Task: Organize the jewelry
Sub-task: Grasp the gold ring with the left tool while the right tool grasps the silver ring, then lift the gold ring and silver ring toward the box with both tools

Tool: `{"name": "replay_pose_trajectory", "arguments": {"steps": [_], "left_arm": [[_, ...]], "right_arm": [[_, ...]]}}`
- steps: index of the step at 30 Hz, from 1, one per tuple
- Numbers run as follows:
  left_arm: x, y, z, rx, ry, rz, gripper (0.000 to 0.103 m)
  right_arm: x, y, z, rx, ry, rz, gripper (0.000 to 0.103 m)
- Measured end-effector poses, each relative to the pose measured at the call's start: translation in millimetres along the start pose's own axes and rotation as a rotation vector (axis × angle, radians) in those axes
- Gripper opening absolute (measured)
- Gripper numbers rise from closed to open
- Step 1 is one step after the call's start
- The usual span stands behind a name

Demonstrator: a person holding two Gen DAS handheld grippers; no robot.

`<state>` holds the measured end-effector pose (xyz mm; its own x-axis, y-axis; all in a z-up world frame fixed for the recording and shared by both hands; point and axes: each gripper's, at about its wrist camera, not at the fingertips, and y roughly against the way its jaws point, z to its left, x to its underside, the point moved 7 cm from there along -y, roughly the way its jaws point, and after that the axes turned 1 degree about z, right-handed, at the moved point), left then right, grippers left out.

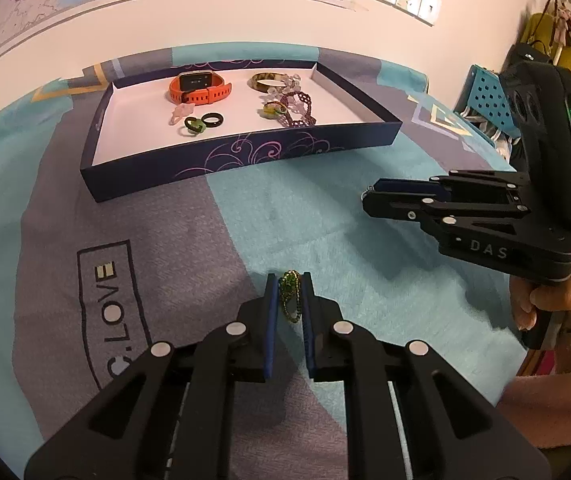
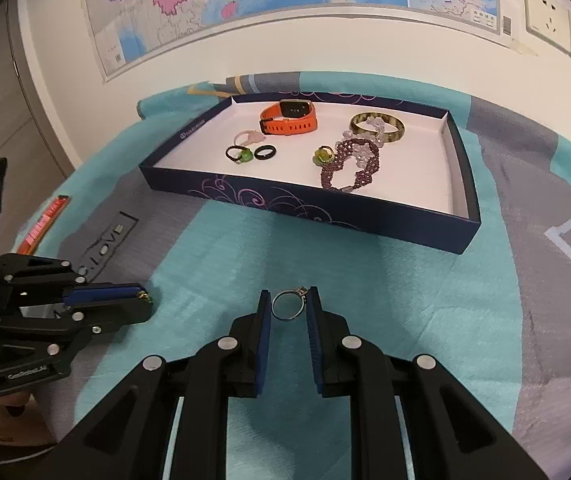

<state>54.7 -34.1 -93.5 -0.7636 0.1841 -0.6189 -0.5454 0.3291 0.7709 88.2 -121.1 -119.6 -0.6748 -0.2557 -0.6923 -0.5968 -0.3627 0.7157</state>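
Left wrist view: my left gripper pinches a green beaded piece between its blue pads, just above the teal and grey cloth. Ahead sits the dark tray, holding an orange watch, a brown bangle, a purple bracelet, a black ring and a green ring. My right gripper hangs off to the right, pads close together; from here I cannot tell what they hold

Right wrist view: my right gripper clamps a thin silver ring, upright between the pads, above the cloth and short of the tray. At left, my left gripper shows a speck of green at its tips
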Motion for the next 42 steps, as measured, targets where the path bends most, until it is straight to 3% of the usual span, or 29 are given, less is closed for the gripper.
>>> {"name": "replay_pose_trajectory", "arguments": {"steps": [42], "left_arm": [[-41.1,20.5,8.6,0.009,0.038,-0.087,0.012]], "right_arm": [[-26.9,18.4,7.6,-0.059,0.011,-0.080,0.016]]}}
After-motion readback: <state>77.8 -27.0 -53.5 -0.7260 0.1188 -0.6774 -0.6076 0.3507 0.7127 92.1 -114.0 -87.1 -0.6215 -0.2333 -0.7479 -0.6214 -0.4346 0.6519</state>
